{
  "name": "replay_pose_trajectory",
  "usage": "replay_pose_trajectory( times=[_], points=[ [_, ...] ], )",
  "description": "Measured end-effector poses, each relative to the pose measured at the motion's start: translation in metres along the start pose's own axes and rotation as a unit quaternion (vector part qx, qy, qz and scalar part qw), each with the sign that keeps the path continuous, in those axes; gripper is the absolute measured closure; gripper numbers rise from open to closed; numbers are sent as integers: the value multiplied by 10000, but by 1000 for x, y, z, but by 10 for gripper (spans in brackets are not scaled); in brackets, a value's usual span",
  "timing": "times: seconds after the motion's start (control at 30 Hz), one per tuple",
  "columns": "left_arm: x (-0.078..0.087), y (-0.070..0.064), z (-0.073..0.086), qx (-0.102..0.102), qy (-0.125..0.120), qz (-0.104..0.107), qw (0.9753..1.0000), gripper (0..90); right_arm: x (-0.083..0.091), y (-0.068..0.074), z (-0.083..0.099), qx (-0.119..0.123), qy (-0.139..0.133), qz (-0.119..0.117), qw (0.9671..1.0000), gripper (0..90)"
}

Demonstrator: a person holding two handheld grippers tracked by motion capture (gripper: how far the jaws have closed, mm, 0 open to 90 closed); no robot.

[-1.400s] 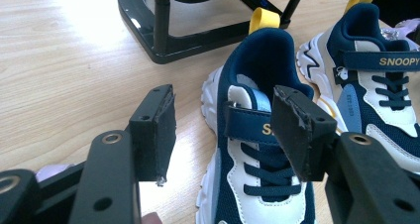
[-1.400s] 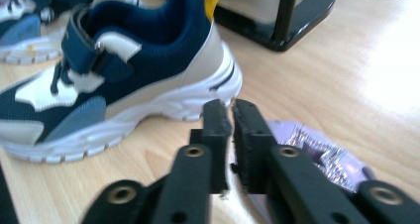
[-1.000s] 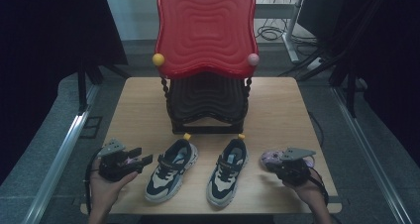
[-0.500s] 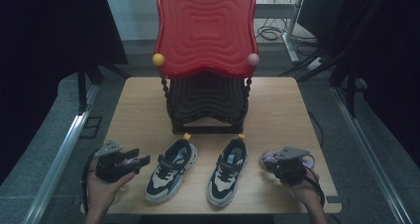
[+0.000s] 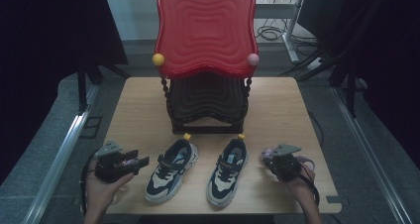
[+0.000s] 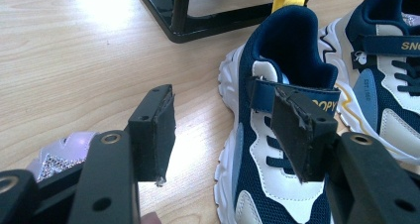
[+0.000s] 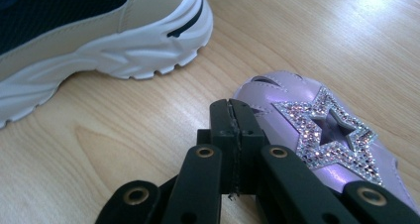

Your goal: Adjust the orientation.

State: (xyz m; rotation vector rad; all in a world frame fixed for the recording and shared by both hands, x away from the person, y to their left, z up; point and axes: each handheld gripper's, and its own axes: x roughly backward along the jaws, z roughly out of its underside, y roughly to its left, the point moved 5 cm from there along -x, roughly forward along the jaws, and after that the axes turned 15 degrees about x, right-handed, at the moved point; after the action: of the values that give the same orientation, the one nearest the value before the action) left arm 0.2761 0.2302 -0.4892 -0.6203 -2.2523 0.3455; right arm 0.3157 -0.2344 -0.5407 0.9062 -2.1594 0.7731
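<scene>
Now left tool (image 6: 223, 135) spread beside sneaker (image 6: 282, 149); right tool (image 7: 233, 120) pressed together, empty.

Seen pressed together at 6 o'clock: black fingers (image 7: 232, 135) of the right gripper (image 7: 231, 116), over pale wooden tabletop (image 7: 124, 135). Lay just beside at 4 o'clock: lilac shoe (image 7: 317, 135) with glittering star. Occupied 10 o'clock: white-soled sneaker (image 7: 99, 40).
</scene>
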Motion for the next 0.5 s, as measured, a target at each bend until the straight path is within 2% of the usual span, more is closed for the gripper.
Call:
replay_pose_trajectory(
  times=[0.3,0.43,0.5],
  points=[
    [-3,0,2,-24,88,-9,10000,428,-6,-5,-7,-62,186,169,9997,899],
    [-3,0,2,-29,108,-11,9999,428,-8,-9,-11,-278,271,203,9990,899],
    [-4,0,2,-28,124,-11,9999,428,-9,-10,-11,-307,275,219,9989,899]
  ],
)
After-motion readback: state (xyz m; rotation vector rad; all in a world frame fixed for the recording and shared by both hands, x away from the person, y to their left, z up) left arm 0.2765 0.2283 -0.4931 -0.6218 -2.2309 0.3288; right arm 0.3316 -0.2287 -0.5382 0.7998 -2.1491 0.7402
